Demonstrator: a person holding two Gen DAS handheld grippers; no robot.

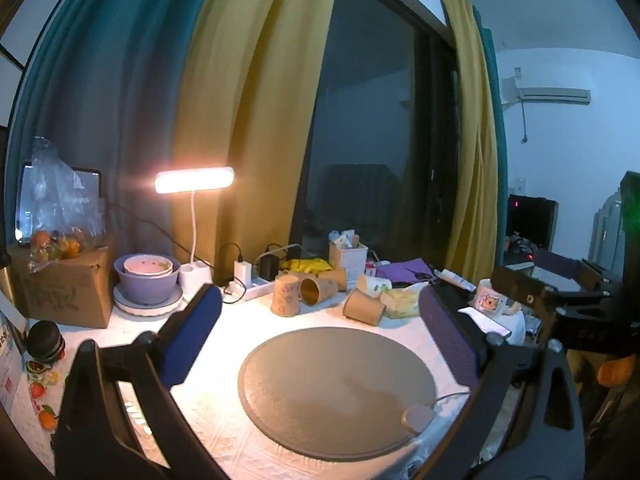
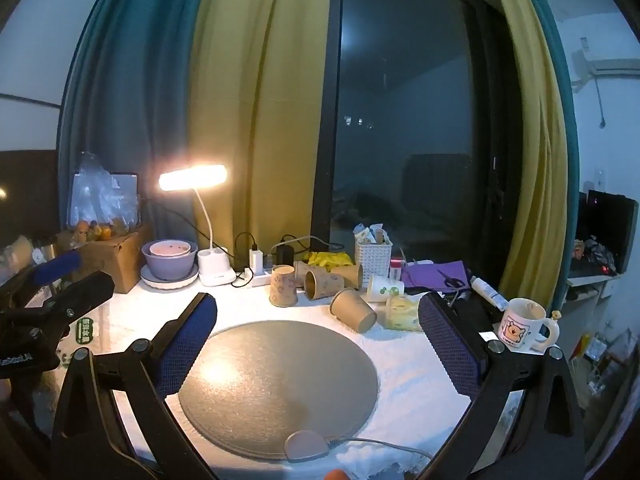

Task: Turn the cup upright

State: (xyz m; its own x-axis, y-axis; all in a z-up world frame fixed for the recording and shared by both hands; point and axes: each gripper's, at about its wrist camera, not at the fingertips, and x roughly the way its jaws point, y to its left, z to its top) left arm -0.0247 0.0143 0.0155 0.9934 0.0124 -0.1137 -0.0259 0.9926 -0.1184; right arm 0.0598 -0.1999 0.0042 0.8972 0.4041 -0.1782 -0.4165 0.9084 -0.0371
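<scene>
Nearest, both hand-held grippers hang above a white-clothed desk [image 2: 404, 412], the left gripper [image 1: 320, 340] and right gripper [image 2: 318, 344] each spread wide with nothing between the blue pads. Under them a round grey mat [image 2: 276, 388] fills the desk's near middle, with a small white puck [image 2: 306, 445] on its near edge. Past the mat's far edge a brown paper cup [image 2: 354, 310] lies on its side, base towards the grippers; another cup [image 2: 323, 285] lies tipped behind it, and a patterned cup [image 2: 283, 286] stands rim-up. A bear mug [image 2: 522, 324] stands at the right edge. At the far edge: stacked bowls [image 2: 170, 262], a lit lamp [image 2: 194, 177], a white basket [image 2: 374, 257], curtains and a dark window.
</scene>
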